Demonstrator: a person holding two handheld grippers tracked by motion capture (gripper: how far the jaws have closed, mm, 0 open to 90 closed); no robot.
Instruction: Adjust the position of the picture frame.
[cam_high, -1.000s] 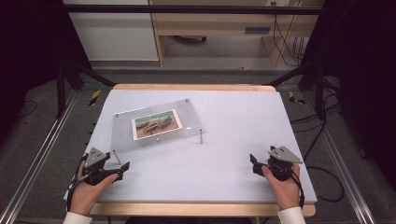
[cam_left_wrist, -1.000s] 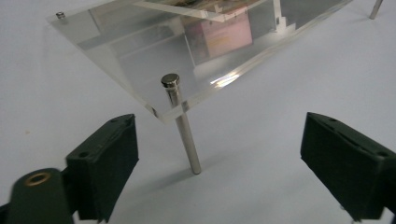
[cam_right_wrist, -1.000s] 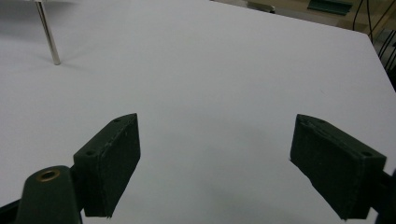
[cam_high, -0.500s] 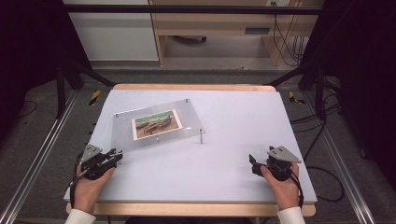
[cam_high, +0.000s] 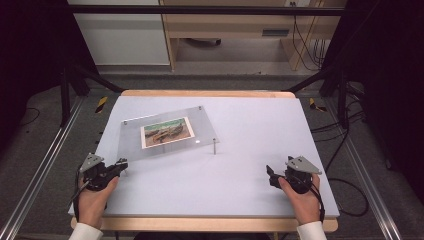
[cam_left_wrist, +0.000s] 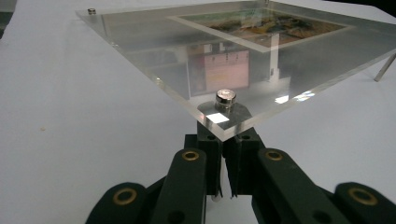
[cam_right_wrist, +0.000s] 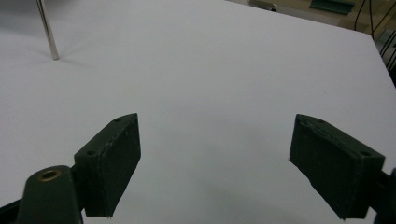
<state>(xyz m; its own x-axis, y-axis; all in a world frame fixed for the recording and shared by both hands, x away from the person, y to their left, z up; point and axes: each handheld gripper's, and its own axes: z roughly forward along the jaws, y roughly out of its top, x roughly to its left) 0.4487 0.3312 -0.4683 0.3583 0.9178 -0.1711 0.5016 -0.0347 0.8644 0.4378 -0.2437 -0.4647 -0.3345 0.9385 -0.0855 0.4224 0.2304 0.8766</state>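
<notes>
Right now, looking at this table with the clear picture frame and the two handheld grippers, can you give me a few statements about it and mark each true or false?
1. The left gripper has its jaws closed under the near corner of the clear frame, around the post below it. True; they have just been closing.
2. The right gripper is holding a metal leg. False: its jaws stand open over bare table, with nothing between them.
3. A picture lies inside the clear frame. True.
4. The frame lies flat on the table. False: it stands raised on thin metal legs, such as the leg at its right corner.
</notes>
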